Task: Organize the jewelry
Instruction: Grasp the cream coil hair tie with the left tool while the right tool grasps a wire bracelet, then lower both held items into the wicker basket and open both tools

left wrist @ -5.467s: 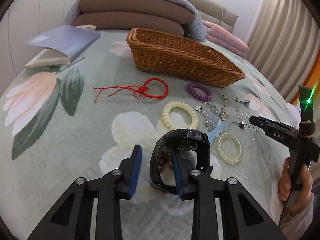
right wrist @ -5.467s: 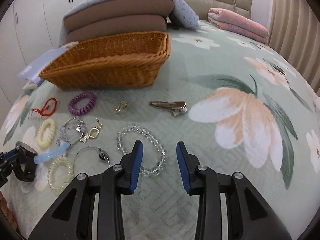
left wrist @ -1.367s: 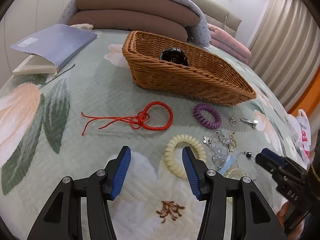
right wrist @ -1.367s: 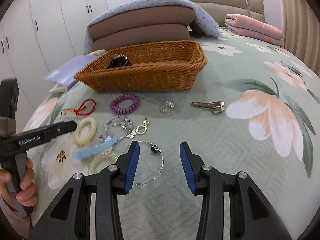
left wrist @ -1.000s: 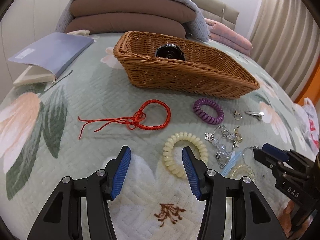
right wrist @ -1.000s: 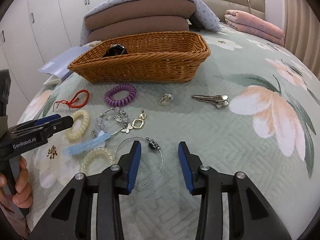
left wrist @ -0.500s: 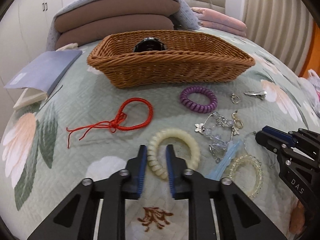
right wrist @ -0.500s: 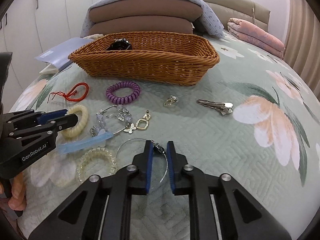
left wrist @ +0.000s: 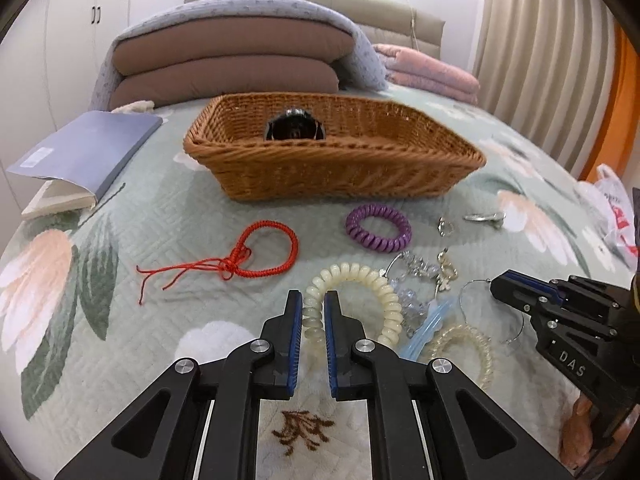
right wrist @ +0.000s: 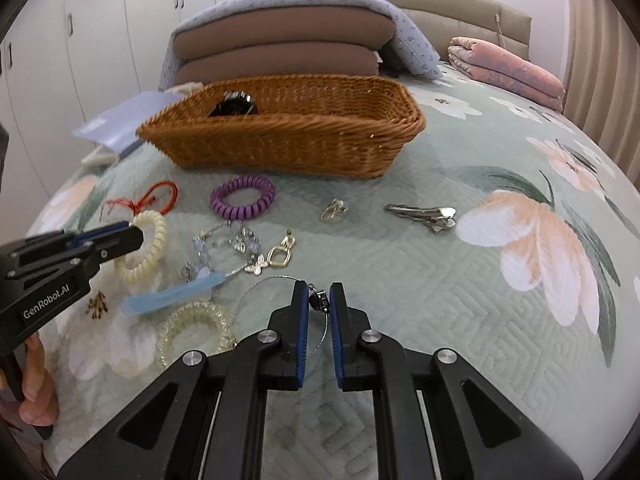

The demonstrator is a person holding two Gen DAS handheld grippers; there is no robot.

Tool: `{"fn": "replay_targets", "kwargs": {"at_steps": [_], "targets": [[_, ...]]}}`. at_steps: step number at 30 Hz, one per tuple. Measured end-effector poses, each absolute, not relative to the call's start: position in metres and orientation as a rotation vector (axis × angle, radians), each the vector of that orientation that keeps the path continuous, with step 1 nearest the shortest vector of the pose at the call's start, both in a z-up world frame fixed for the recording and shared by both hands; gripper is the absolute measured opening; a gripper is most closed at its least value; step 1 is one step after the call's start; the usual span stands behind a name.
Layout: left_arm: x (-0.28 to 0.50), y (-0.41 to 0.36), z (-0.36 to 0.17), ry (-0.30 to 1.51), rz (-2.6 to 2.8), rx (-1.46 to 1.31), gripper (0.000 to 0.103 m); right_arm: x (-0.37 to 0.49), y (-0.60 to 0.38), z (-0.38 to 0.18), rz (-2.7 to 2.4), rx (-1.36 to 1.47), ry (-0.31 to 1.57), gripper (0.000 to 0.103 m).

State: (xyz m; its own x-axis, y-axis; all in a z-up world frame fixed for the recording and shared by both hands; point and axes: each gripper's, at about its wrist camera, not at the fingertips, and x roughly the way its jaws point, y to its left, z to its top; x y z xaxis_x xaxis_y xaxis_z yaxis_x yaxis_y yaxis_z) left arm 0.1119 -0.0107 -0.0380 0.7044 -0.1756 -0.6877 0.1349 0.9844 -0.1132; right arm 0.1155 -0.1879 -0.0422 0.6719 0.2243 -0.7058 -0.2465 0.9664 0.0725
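Both grippers closed on jewelry; wicker basket (left wrist: 332,168) holds watch (left wrist: 295,130).

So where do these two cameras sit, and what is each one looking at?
Left wrist view: rides on the left gripper, looking along its fingers, shut on the cream coil band; the right gripper shows at right.
Right wrist view: rides on the right gripper, shut on the thin wire bangle; the left gripper and a hand show at left.
Both share the wicker basket with the black watch inside, the purple coil band and the bedspread.
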Motion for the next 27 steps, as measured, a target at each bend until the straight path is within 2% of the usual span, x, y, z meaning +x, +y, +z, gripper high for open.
{"fn": "replay_targets", "kwargs": {"at_steps": [16,27], "targets": [[0.106,-0.003,-0.028,0.728,-0.183,-0.101,0.011,0.106,-0.202,-0.026,0.272,0.043,0.712,0.012],[0.101,0.005,0.033,0.585,-0.124,-0.047,0.011,0.093,-0.197,0.038,0.316,0.058,0.53,0.012]]}}
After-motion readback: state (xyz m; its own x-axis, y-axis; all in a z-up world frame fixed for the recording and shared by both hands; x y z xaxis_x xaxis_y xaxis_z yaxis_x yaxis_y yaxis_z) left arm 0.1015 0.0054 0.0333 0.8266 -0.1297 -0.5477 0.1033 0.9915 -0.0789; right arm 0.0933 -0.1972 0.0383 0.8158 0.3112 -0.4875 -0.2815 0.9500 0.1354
